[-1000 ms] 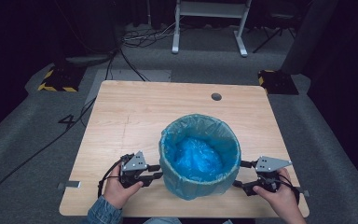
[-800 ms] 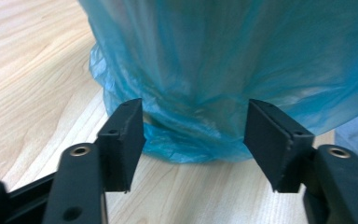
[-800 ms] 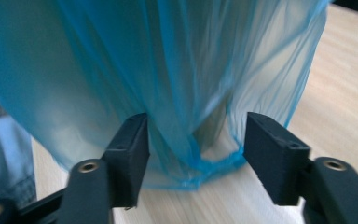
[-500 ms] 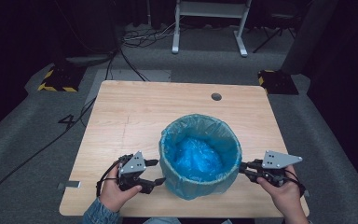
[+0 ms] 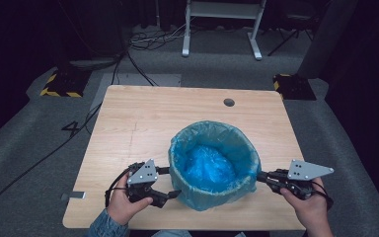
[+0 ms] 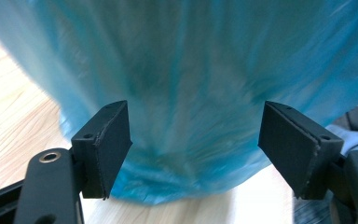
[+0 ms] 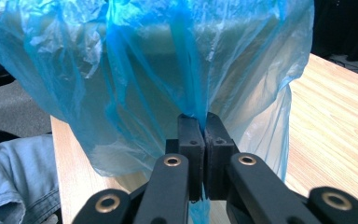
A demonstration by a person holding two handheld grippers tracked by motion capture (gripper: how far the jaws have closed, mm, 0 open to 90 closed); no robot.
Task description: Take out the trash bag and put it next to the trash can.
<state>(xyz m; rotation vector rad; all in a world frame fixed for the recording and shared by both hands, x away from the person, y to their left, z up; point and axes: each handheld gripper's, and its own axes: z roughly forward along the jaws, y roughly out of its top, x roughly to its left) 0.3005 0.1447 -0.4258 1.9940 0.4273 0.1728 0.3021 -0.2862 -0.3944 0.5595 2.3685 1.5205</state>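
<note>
Fitting blue liner bag (image 5: 212, 168) over bin on table (image 5: 143, 123), near edge, between both tools. Right gripper (image 7: 199, 122), at 3 o'clock of bin: pressed together, pinching a fold of liner. Left gripper (image 6: 193, 140), at 9 o'clock: just opened, spread, nothing pinched. Next, probably: close left on liner skirt, pull evenly.

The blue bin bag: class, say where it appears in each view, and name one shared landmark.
High view: blue bin bag, centre-right, lining the bin.
Left gripper view: top and centre, beyond the open tongs.
Right gripper view: upper centre, pinched by the tongs.
Landmark: wooden table.
</note>
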